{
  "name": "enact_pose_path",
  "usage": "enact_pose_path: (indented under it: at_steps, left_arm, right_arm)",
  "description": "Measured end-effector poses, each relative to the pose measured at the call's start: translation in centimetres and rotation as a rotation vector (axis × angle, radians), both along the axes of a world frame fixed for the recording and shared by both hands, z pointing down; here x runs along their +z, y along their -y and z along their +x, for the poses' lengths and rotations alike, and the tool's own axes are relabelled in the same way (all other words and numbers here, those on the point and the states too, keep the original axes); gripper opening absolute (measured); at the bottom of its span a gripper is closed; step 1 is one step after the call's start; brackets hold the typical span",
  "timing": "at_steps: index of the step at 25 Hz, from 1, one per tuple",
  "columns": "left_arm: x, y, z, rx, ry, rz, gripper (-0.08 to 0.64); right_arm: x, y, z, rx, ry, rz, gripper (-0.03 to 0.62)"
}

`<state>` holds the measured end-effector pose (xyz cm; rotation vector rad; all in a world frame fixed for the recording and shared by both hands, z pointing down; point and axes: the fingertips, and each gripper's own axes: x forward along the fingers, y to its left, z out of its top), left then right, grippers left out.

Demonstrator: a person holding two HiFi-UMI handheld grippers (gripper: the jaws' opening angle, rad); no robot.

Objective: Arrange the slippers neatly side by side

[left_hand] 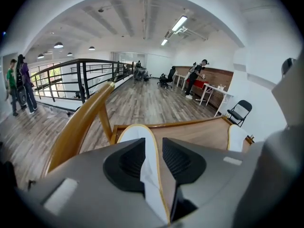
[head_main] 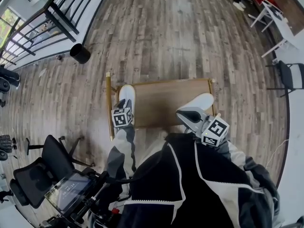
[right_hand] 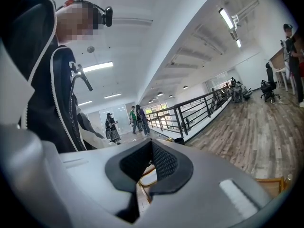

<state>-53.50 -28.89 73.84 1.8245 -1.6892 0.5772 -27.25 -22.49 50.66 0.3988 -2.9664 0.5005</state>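
Observation:
Two white slippers with gold trim lie on a low wooden table [head_main: 161,101]. The left slipper [head_main: 127,95] lies at the table's left end. My left gripper [head_main: 124,104] is over its near end. In the left gripper view that slipper's rim [left_hand: 151,148] stands between the jaws of my left gripper [left_hand: 153,156], which are apart and not pressing on it. The right slipper [head_main: 202,100] lies at the table's right end, also seen in the left gripper view [left_hand: 236,137]. My right gripper [head_main: 186,114] is just beside it, jaws shut [right_hand: 152,148] with nothing visibly pinched.
A wooden rail [left_hand: 78,122] runs along the table's left side. A black bin [head_main: 80,53] stands on the floor beyond, an office chair [head_main: 40,167] and a tablet [head_main: 69,190] at the near left, a folding chair [head_main: 289,75] at the right. People stand by the railing [left_hand: 19,84].

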Motion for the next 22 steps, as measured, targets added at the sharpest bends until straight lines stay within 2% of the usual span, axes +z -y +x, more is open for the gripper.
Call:
enact_pose_path:
  at_steps: [2,7,12,17,22]
  left_arm:
    - [-2.6,0.5,1.7,0.044,-0.026,0.074,0.13]
    - [-11.7,0.7,7.9,0.218,-0.062,0.312,0.117]
    - [-21.5,-1.8,14.5,0.424,-0.178,0.564,0.076]
    - [-26.6,-5.0,17.1,0.517,-0.24,0.669,0.02]
    - [-29.1,-8.1,19.0,0.597,-0.334,0.751,0.02]
  right_arm:
    - [-0.2,0.2,-0.2,0.001,0.008,0.007,0.005]
    - [-1.5,0.6,-0.7,0.007,0.032,0.042,0.005]
    - [-2.6,0.8,-1.7,-0.005,0.059,0.064,0.005]
    - [-3.4,0.3,-2.3,-0.013,0.075,0.079,0.005]
    - [-3.9,-0.2,-2.4,-0.015,0.081,0.102,0.005]
